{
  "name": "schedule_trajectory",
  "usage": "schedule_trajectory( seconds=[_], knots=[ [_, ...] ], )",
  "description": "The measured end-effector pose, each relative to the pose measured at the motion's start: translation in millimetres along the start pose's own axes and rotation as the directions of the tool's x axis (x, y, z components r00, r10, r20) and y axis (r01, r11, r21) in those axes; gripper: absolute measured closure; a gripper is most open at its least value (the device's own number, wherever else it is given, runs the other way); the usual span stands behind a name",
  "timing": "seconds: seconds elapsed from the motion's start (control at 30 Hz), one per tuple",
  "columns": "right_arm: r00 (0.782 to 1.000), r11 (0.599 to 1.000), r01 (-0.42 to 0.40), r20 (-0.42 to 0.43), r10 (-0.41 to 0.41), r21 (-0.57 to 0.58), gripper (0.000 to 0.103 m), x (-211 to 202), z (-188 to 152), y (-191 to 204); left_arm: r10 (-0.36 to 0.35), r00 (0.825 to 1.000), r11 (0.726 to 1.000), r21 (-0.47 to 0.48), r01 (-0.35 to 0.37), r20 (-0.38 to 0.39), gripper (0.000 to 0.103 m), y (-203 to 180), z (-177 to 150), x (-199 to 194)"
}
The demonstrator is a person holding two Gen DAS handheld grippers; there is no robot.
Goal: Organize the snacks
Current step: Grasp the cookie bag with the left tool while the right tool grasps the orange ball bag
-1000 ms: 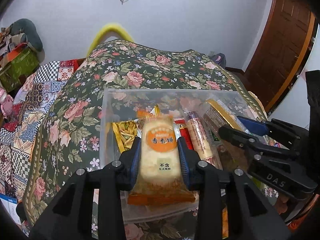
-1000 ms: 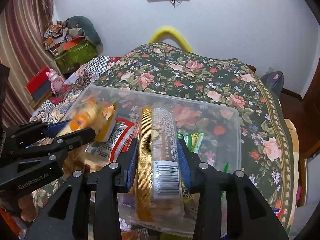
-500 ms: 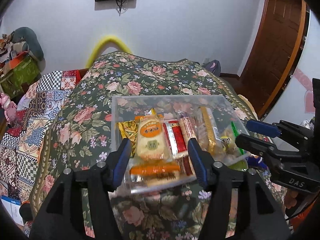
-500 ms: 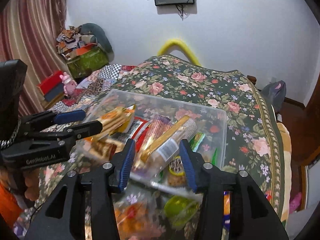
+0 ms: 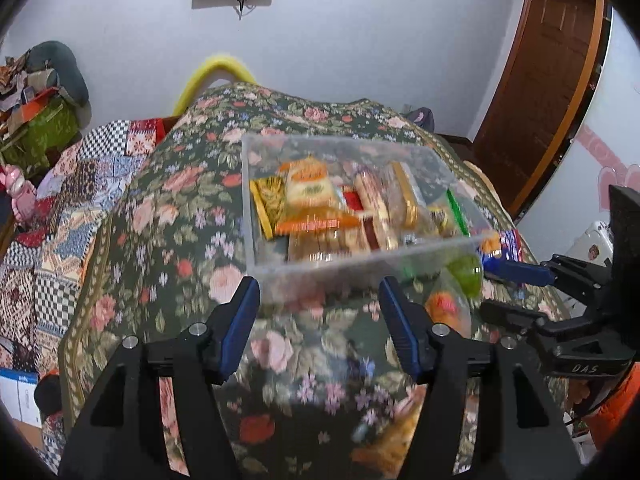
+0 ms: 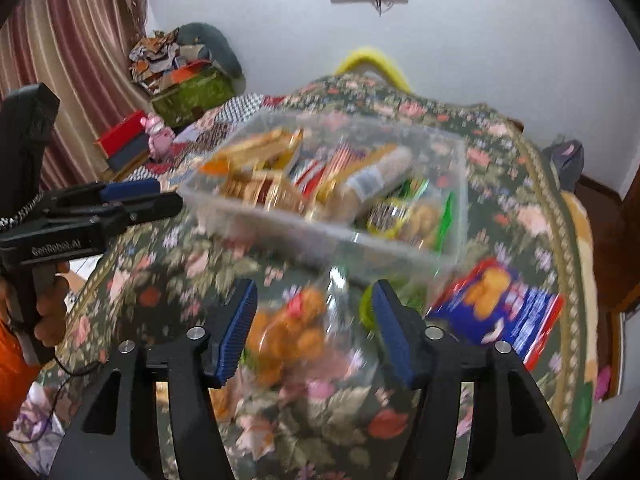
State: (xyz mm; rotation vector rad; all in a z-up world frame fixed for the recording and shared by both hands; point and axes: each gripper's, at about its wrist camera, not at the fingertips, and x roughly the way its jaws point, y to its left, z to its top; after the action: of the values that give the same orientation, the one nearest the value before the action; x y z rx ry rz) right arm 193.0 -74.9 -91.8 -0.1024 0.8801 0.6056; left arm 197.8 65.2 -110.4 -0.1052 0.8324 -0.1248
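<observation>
A clear plastic bin (image 5: 360, 262) sits on the floral tablecloth (image 5: 168, 240), filled with several snack packets, among them an orange rice-cracker pack (image 5: 310, 190) and a long biscuit sleeve (image 6: 372, 178). The bin also shows in the right wrist view (image 6: 400, 248). My left gripper (image 5: 320, 320) is open and empty, in front of the bin's near wall. My right gripper (image 6: 312, 328) is open and empty, above a clear bag of orange snacks (image 6: 296, 332). A blue snack box (image 6: 500, 312) and a green item (image 6: 366, 308) lie beside that bag.
The table edge falls off to the left and right. A patchwork cloth (image 5: 60, 208) lies left of the table. A green box with clutter (image 6: 192, 88) stands by the curtain. A wooden door (image 5: 536, 92) is at the right. Both views are motion-blurred.
Both grippers opened and let their packets go into the bin, then pulled back and up. The bin now lies farther ahead, and loose snacks in front of it have come into view.
</observation>
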Motion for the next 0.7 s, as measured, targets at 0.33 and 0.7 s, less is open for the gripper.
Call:
schedule_trajectory(
  seconds=[0.33, 0.7],
  knots=[
    [0.994, 0.998, 0.036, -0.103, -0.04, -0.045, 0.019, 42, -18, 21, -0.014, 0.998, 1.0, -0.004, 0.014, -0.062, 0.041, 2, -29, 4],
    [0.995, 1.0, 0.011, -0.102, -0.011, -0.002, 0.045, 49, -21, 15, -0.04, 0.992, 0.999, 0.022, 0.043, -0.117, 0.039, -9, -53, 4]
  ],
)
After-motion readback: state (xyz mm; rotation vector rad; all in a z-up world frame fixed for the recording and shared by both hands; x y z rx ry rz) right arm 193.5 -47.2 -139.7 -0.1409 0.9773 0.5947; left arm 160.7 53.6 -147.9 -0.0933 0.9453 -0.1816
